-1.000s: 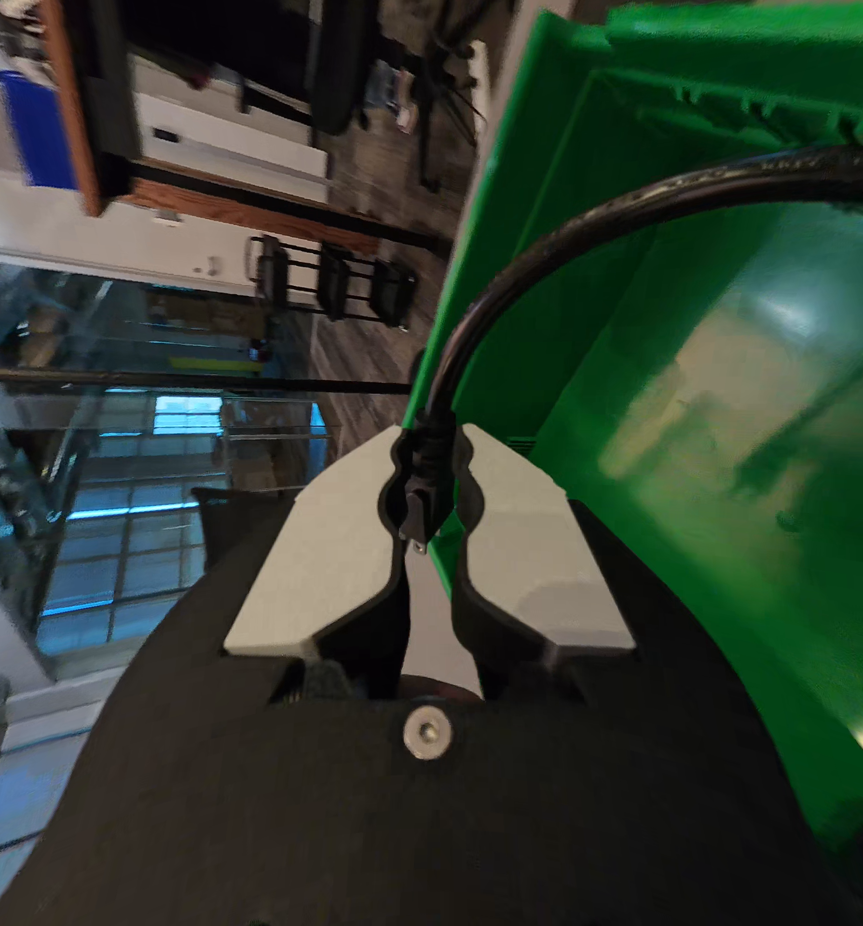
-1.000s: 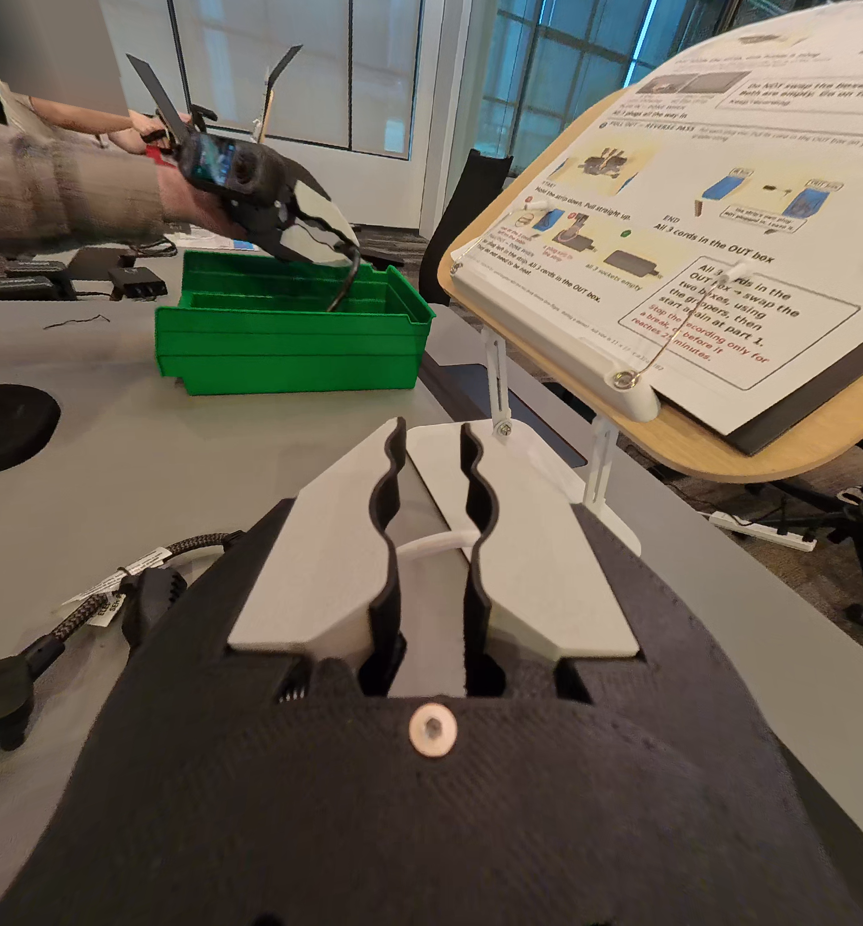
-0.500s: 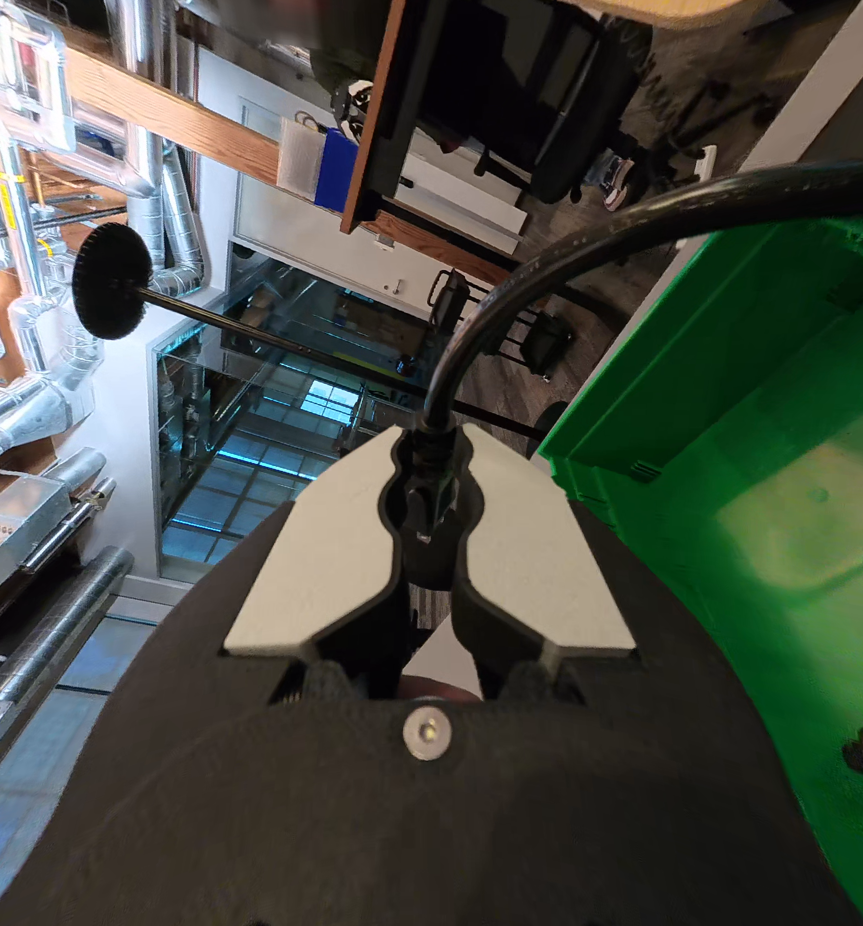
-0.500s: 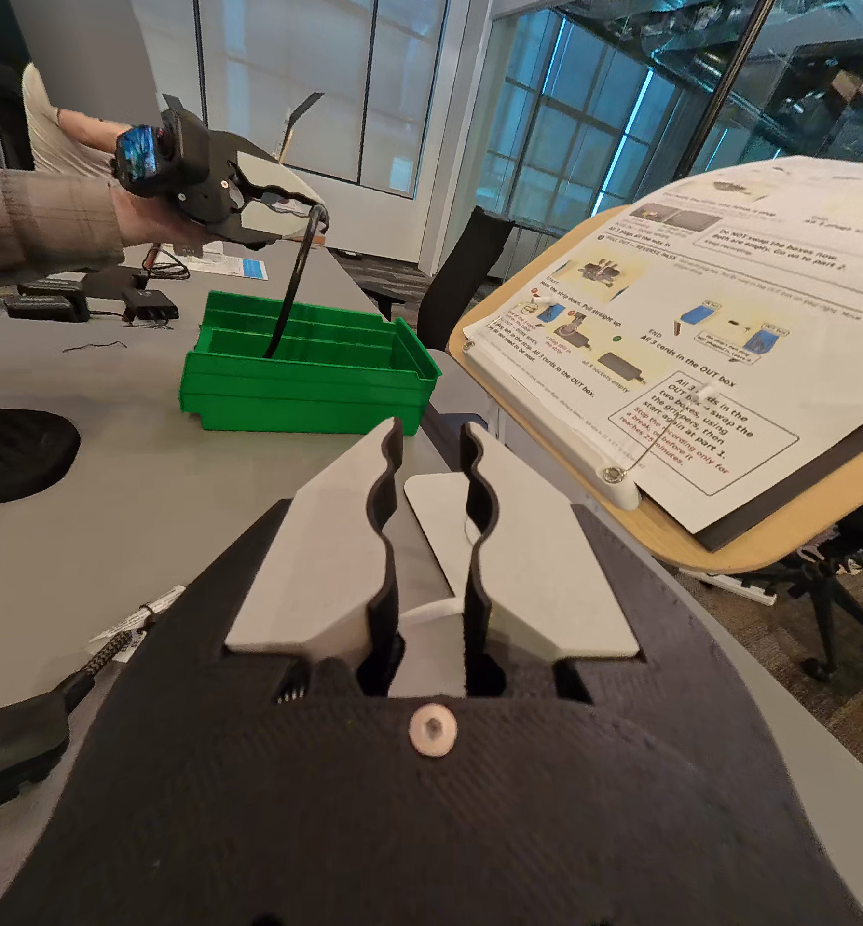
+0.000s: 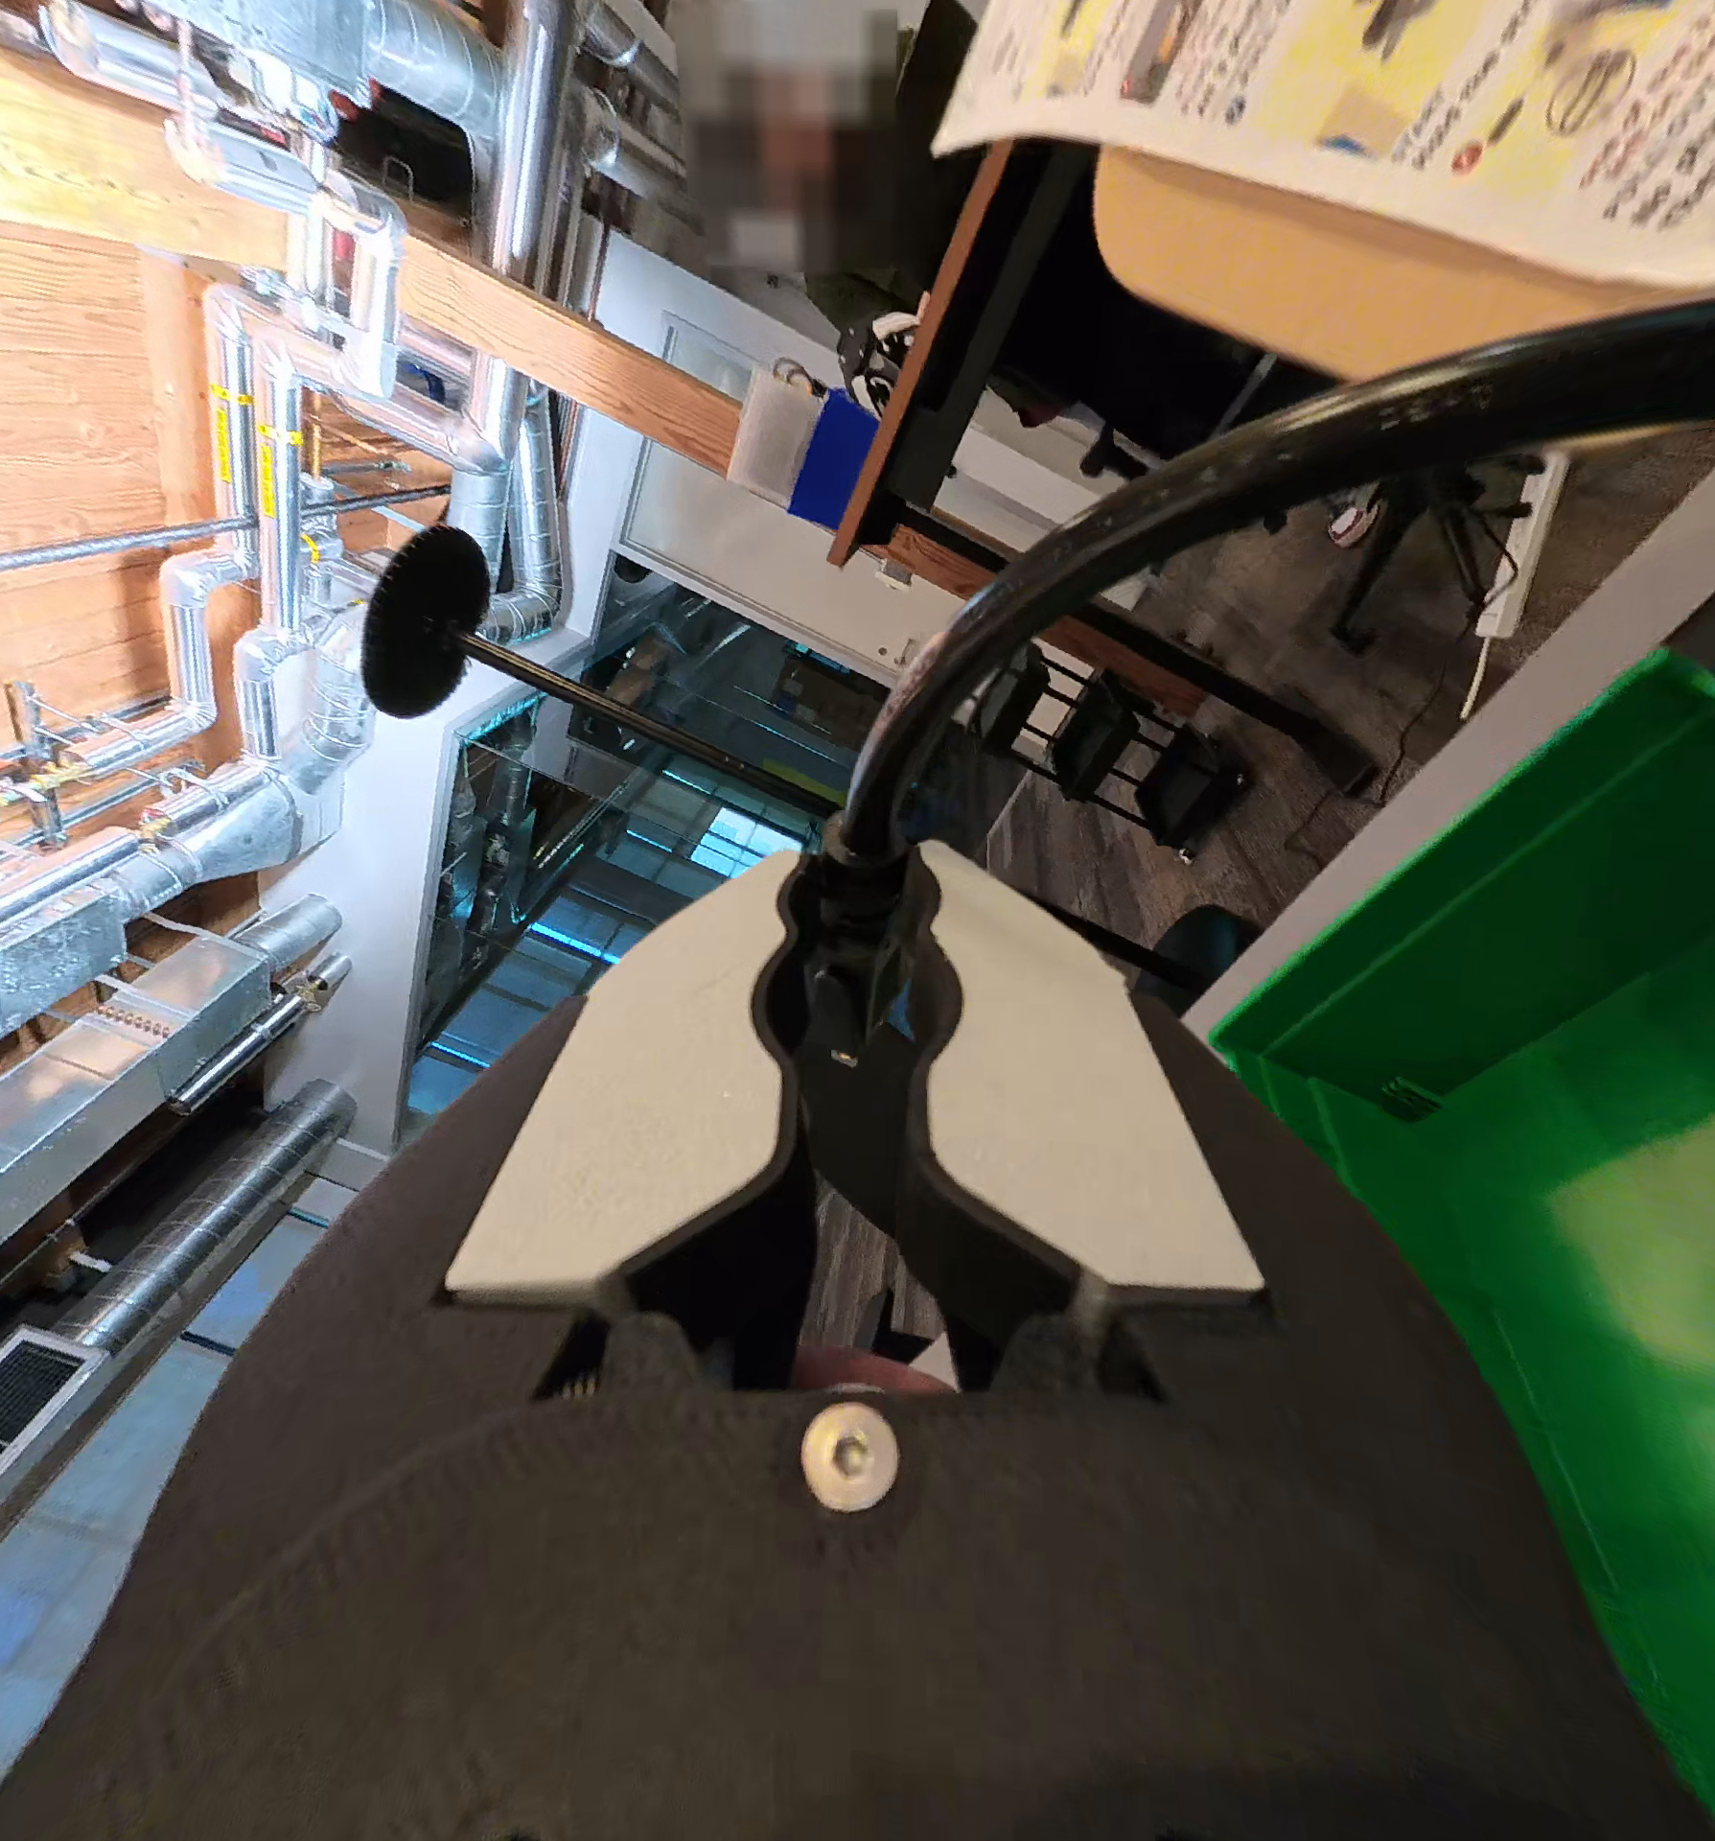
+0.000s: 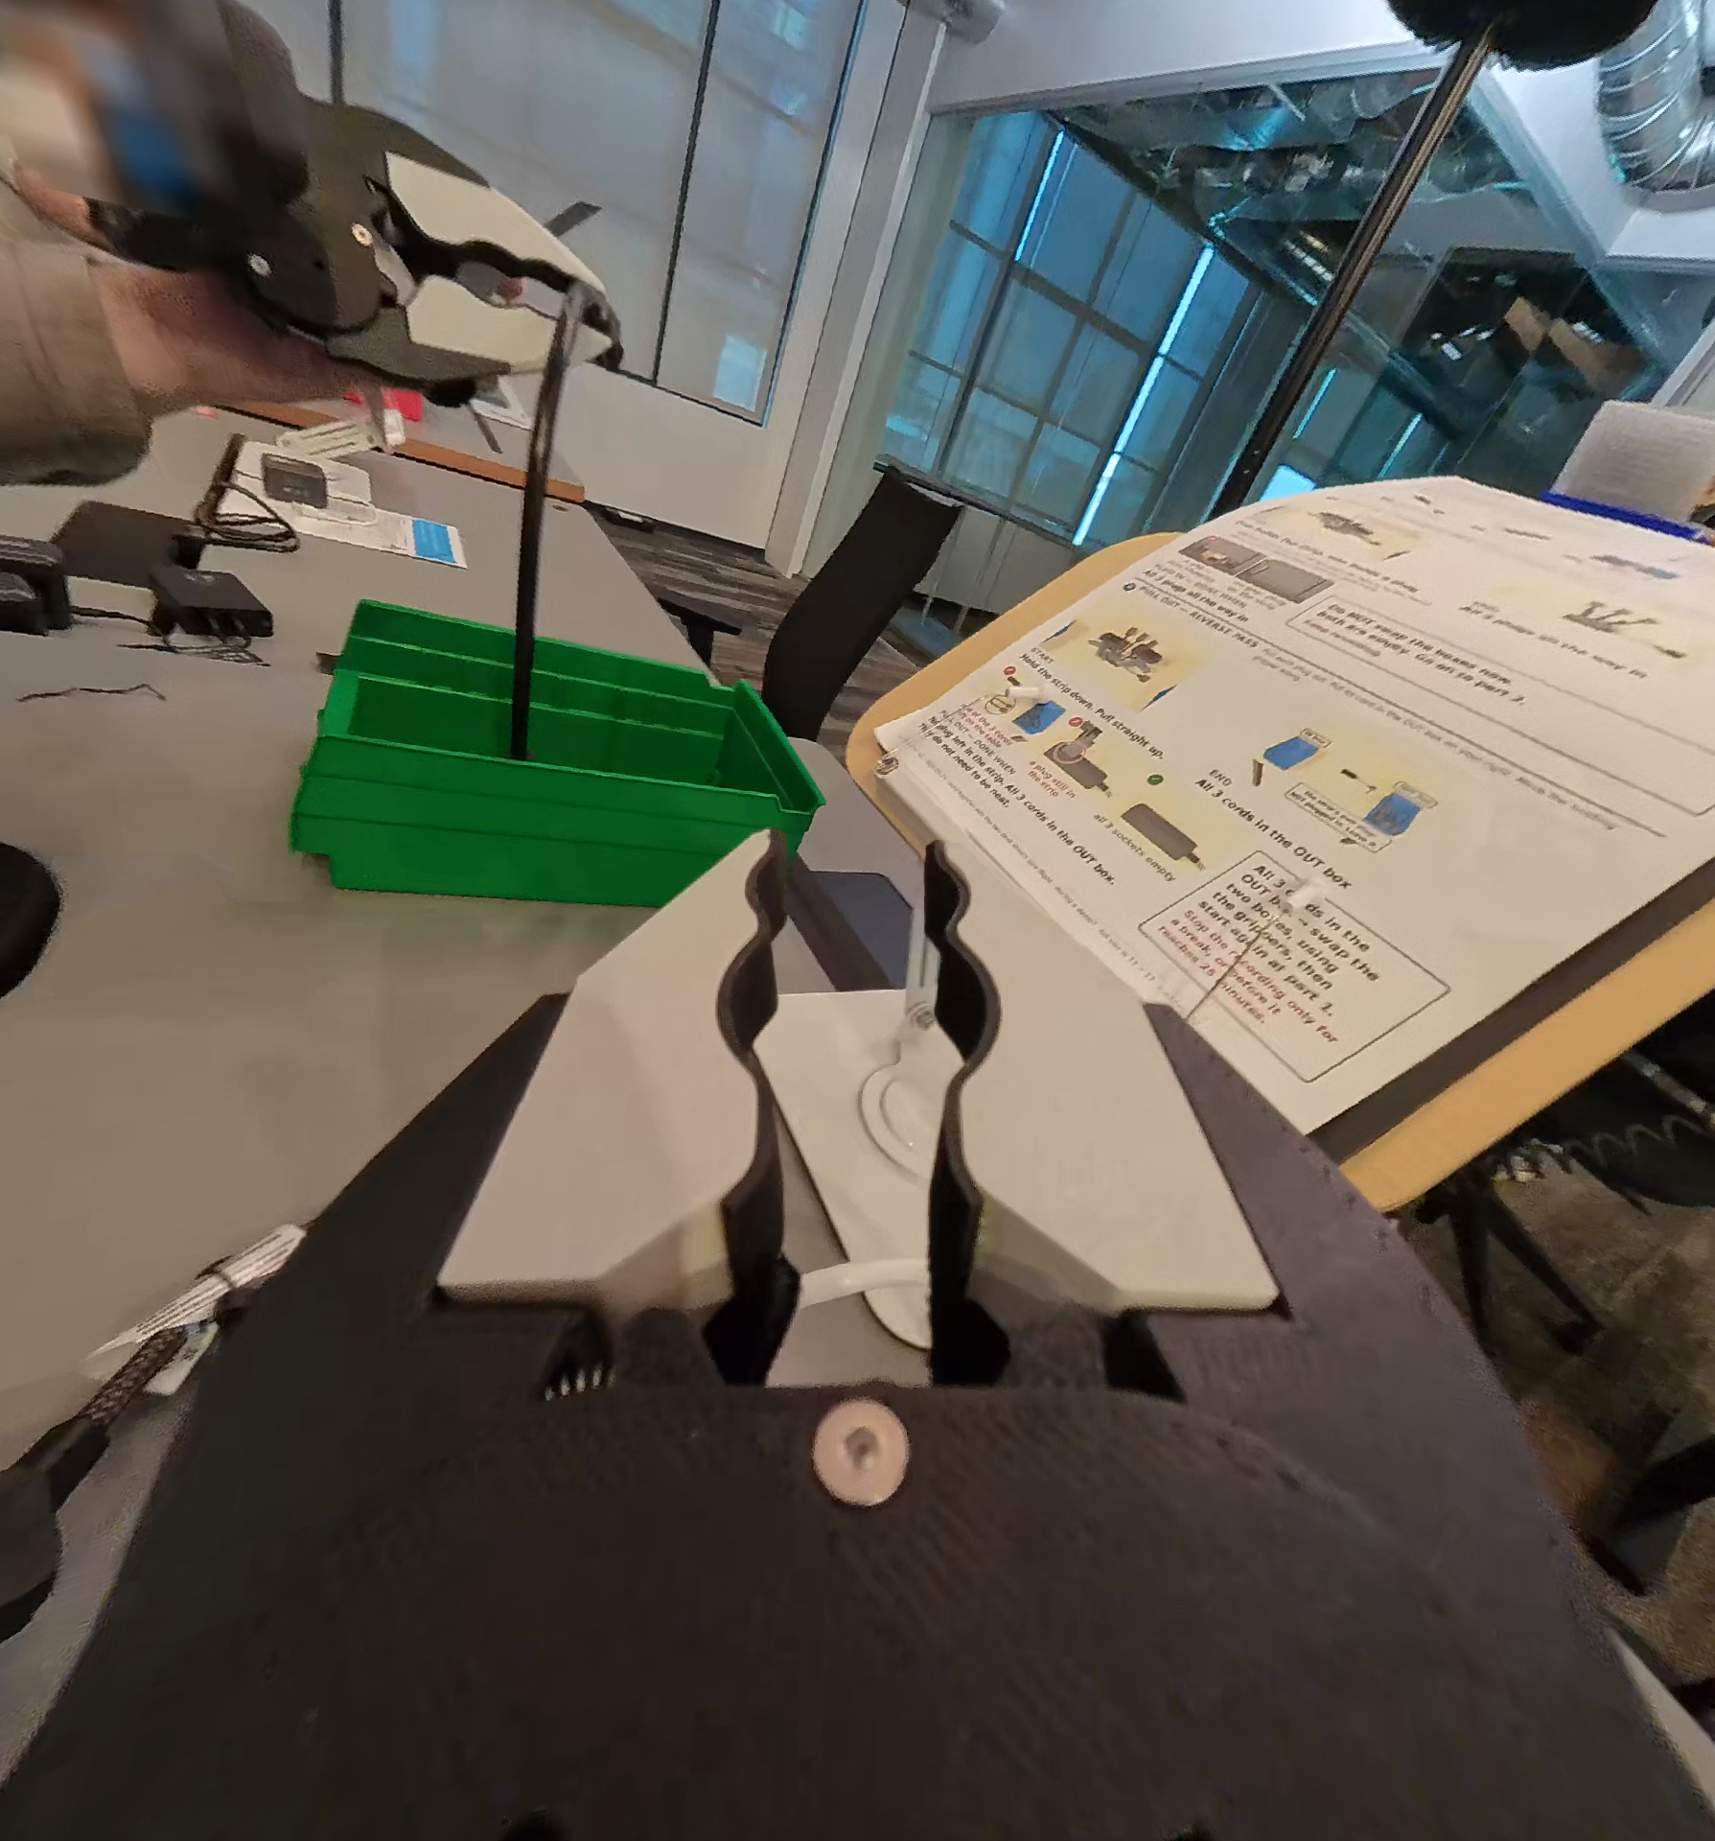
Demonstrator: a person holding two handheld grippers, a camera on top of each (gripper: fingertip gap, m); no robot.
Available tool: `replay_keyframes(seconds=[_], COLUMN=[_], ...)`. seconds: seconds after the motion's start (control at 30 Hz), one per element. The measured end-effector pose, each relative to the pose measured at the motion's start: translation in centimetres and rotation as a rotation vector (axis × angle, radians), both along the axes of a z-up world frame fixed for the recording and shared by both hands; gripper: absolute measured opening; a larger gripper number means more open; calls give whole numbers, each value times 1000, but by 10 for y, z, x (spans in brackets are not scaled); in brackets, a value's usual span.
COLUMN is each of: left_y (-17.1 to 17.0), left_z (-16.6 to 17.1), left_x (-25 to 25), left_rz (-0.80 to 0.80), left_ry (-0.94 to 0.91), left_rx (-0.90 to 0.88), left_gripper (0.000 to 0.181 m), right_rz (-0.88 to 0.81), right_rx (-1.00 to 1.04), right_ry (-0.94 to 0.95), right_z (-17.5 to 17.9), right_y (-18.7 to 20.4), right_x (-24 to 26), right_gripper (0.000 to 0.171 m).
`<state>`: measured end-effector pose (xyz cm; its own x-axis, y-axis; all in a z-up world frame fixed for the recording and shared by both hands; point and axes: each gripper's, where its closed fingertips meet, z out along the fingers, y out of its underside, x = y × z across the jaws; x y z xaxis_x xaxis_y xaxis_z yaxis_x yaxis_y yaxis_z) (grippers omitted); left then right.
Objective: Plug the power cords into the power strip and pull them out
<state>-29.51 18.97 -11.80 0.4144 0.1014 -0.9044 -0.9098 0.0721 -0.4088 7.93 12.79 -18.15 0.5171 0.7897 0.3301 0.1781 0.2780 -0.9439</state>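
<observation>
The left gripper [image 5: 858,981] is clamped on the plug end of a black power cord [image 5: 1182,498], the plug pinched between its two grey fingers [image 5: 654,1086]. Seen from the right wrist view, that gripper [image 6: 574,299] is held up in a person's hand [image 6: 206,329], well above the green bin [image 6: 554,787], higher than it was a second ago, when it sat just over the bin's rim. The cord [image 6: 534,558] now hangs nearly straight down from it, its lower end inside the bin; before, only a short loop showed. The left wrist view has tipped away from the bin's interior, so the bin [image 5: 1530,1146] fills only the right side there.

The right gripper [image 6: 858,897] stands open with nothing between its fingers, low over the grey table [image 6: 186,996], much as before but pitched up a little. Below its fingers lies the white base of a document stand [image 6: 833,1086]. To the right, the tilted board carries a printed instruction sheet [image 6: 1381,717]. At the lower left a second cord with a braided sleeve and a white tag [image 6: 216,1285] lies on the table.
</observation>
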Motion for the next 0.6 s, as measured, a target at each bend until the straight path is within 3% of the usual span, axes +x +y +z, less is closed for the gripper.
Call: replay_keyframes(seconds=[0.17, 0.4, 0.6], left_y=[-14, -35, -43], left_z=[34, 66, 56], left_x=[23, 80, 146], left_rz=[-49, -155, -263], left_ry=[-18, -26, -45], left_rx=[50, 115, 99], left_gripper=[15, 14, 13], right_rz=[-98, -104, -23], right_rx=[98, 126, 162], right_ry=[-29, -9, 195], right_z=[4, 5, 43], right_y=[7, 6, -19], right_x=[0, -13, -30], right_gripper=[29, 34, 36])
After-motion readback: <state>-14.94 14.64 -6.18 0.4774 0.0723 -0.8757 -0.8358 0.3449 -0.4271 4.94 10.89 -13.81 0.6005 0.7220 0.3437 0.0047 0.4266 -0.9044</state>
